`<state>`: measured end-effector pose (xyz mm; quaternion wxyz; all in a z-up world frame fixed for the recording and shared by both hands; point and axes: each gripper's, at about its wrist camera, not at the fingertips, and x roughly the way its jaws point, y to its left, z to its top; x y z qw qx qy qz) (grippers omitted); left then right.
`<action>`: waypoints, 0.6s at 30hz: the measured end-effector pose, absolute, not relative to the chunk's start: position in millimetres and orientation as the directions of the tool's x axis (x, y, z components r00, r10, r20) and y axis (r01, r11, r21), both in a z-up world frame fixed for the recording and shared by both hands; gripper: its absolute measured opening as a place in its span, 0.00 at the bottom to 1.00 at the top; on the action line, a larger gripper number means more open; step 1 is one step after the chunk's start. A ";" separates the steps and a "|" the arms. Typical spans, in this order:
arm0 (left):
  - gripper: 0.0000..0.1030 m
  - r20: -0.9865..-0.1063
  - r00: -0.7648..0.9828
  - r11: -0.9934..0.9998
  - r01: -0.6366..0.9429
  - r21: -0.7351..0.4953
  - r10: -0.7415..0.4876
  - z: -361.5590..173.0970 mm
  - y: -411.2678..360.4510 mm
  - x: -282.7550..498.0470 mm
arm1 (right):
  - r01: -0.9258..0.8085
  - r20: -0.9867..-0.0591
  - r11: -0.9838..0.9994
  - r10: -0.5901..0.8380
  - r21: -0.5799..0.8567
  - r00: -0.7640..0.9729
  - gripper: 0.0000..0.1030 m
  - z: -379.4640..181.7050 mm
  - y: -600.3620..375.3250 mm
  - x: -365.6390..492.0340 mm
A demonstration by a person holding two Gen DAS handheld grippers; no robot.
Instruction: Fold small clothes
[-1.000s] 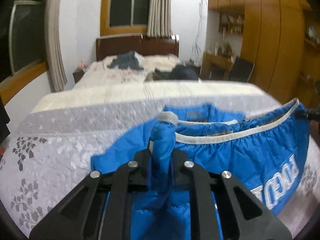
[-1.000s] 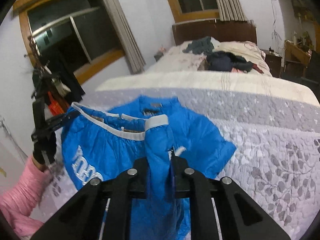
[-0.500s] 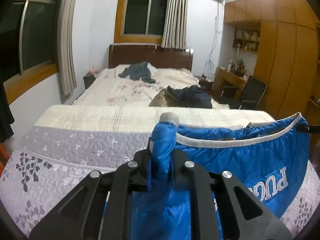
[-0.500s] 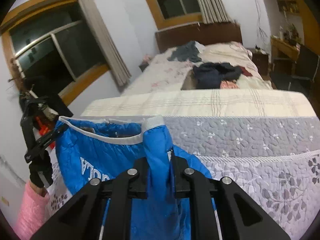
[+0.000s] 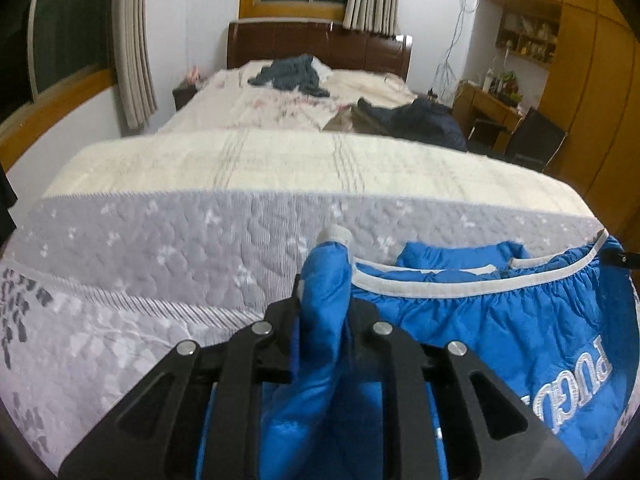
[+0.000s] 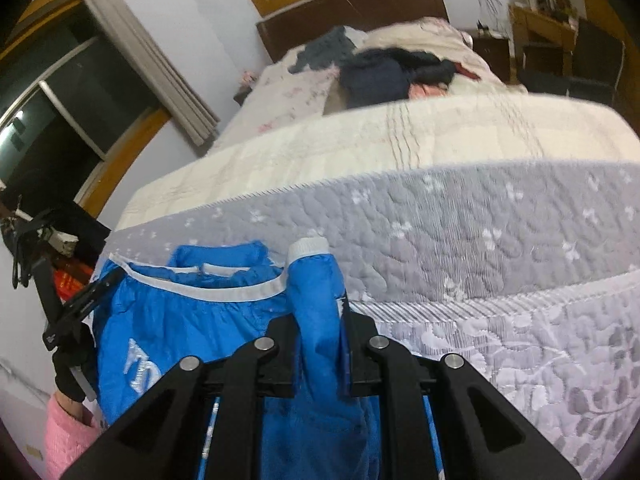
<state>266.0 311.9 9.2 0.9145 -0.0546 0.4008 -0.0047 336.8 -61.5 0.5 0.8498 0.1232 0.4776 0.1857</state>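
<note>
A small blue padded jacket [image 5: 500, 340] with white trim and white lettering is stretched between both grippers above the grey quilted bed cover [image 5: 160, 248]. My left gripper [image 5: 325, 292] is shut on one blue sleeve with a white cuff. My right gripper [image 6: 318, 300] is shut on the other white-cuffed sleeve of the blue jacket [image 6: 192, 320]. In the right wrist view the left gripper [image 6: 96, 290] shows at the far left, held by a hand in a pink sleeve [image 6: 66, 432]. The jacket's collar end sags onto the cover.
A cream blanket [image 5: 280, 160] lies beyond the grey cover. Dark clothes [image 5: 408, 116] and a grey garment [image 5: 292, 74] lie further up the bed near the brown headboard [image 5: 316, 44]. A desk and chair [image 5: 532, 136] stand at the right, windows with curtains at the left.
Both grippers have come down and forward toward the bed with the jacket; its far end now rests on the grey cover again, after being lifted half a second ago.
</note>
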 end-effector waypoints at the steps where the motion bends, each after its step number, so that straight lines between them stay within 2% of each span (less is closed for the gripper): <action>1: 0.16 -0.740 0.670 0.993 -0.038 -0.108 -0.055 5.5 313.2 267.7 | -0.190 -0.770 0.900 0.434 0.392 0.468 0.15 -4.8 -62.7 339.2; 14: 0.29 -0.775 0.632 0.993 -0.074 -0.091 -0.024 -16.8 315.3 276.9 | -0.130 -0.794 0.900 0.430 0.417 0.430 0.22 -48.8 -68.1 346.5; 18: 0.40 -0.767 0.641 0.994 -0.098 -0.043 0.030 -11.4 312.7 270.2 | -0.125 -0.799 0.909 0.409 0.397 0.440 0.31 -43.0 -68.3 341.7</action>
